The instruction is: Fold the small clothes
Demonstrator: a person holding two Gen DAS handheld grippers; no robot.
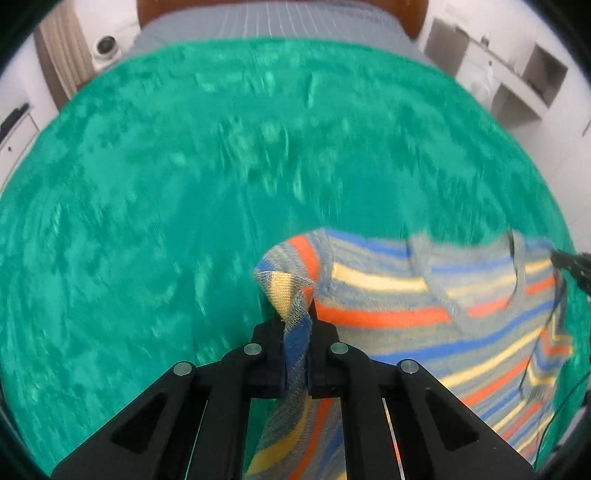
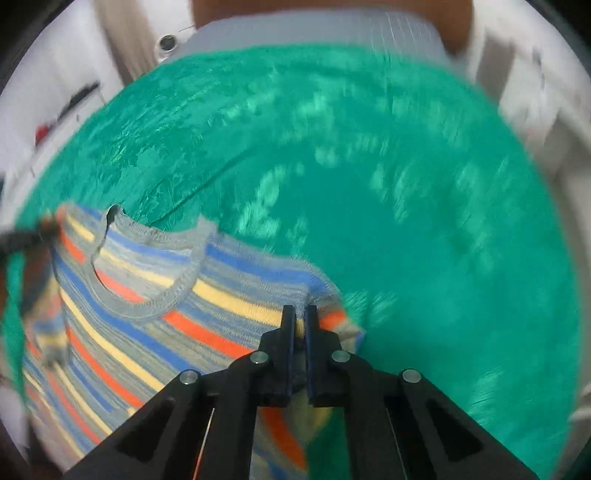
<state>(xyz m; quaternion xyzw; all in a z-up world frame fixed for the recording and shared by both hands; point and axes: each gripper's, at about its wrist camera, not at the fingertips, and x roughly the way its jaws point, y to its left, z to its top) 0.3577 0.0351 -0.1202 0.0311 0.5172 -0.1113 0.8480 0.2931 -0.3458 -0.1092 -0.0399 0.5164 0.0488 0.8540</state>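
The small knitted shirt striped in blue, orange and yellow (image 1: 424, 295) hung unfolded above the green plush blanket (image 1: 184, 184), left gripper (image 1: 297, 332) and right gripper (image 2: 300, 325) each pinching a shoulder; folding seemed barely begun.

A shaggy green blanket (image 1: 184, 166) covered the bed, a grey striped sheet (image 1: 266, 22) showing at its far end below a brown headboard (image 1: 410, 14). White shelving (image 1: 517, 81) stood right, a beige curtain (image 1: 62, 55) left.
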